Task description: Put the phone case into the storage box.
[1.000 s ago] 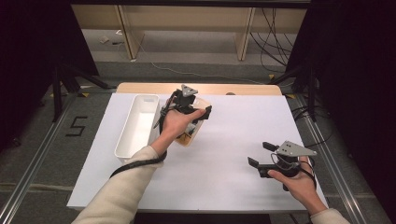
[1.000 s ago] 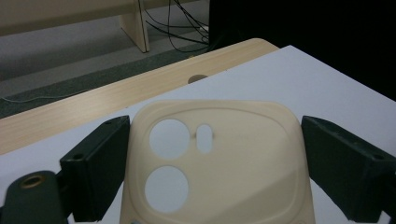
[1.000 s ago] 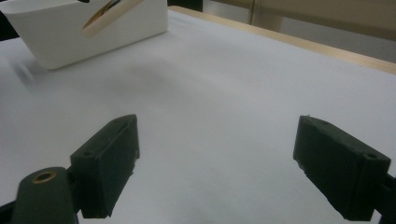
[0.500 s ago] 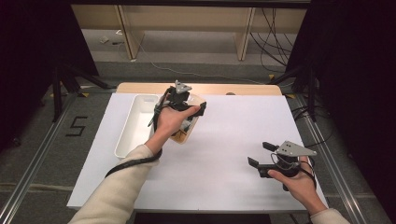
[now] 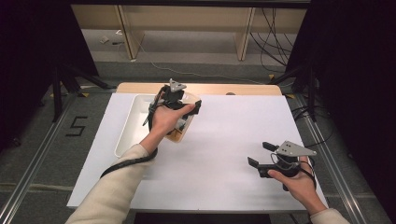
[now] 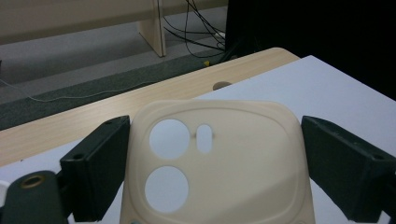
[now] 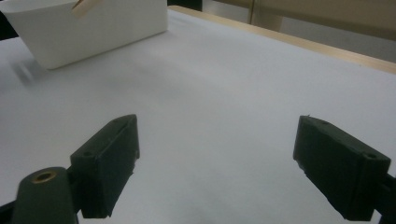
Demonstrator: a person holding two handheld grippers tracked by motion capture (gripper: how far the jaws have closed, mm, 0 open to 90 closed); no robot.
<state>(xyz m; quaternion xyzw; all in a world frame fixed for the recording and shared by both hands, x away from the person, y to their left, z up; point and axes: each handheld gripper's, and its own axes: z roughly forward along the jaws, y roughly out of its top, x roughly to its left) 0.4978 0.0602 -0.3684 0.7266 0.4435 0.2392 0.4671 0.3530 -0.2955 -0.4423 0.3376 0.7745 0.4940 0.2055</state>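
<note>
Sitting between the left gripper's (image 6: 212, 163) jaws is a cream phone case (image 6: 215, 163), w/ three camera cutouts facing the lens; the left jaw touches its edge, the right jaw stands just off it, so can't tell if it's really clamped. In the high view the case (image 5: 180, 130) is up at the far left of the counter (image 5: 233, 140), tilted, right beside a white tray (image 5: 133, 123), w/ the person's left hand (image 5: 163, 119) wrapped round the gripper (image 5: 180, 109). Right gripper (image 5: 258, 154) is well apart, near the front right edge, jaws wide open, nothing in them, over bare white counter. Right hand (image 5: 294, 184) holds it low.
</note>
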